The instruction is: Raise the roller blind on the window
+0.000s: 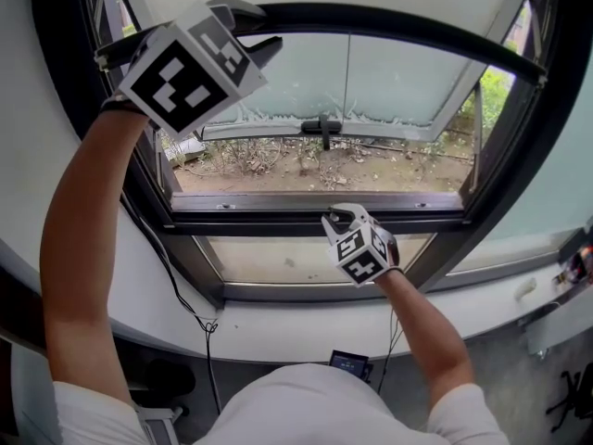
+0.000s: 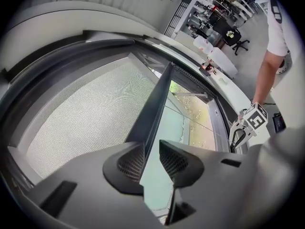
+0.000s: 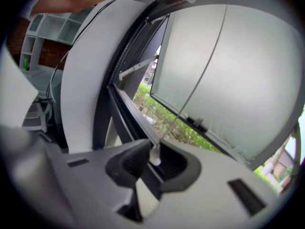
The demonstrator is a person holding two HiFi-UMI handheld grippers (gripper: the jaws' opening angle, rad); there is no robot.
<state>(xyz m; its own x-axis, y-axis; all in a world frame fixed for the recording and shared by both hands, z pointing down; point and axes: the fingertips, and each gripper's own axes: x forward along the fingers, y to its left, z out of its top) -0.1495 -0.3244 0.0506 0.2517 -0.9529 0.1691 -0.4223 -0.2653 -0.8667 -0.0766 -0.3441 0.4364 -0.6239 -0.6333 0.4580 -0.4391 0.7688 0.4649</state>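
Observation:
The blind is a pale mesh sheet [image 2: 90, 113] ending in a dark bottom bar [image 1: 398, 21] that arcs across the top of the window. High at the upper left, my left gripper [image 1: 255, 31] is shut on that bar [image 2: 155, 104], which runs down between its pads [image 2: 131, 163]. A thin pull cord [image 1: 348, 82] hangs from the bar's middle. Lower down, at the window frame, my right gripper [image 1: 338, 213] is shut on the small white toggle [image 3: 155, 155] at the end of the cord [image 3: 200, 66]. The same gripper [image 2: 238, 135] shows small in the left gripper view.
Behind the cord an outward-tilted sash with frosted glass [image 1: 408, 77] carries a dark handle [image 1: 324, 130]; soil and plants lie outside. A white sill [image 1: 278, 318] runs below, with a black cable [image 1: 176, 276] down its left. Small items [image 1: 574, 267] sit at the right.

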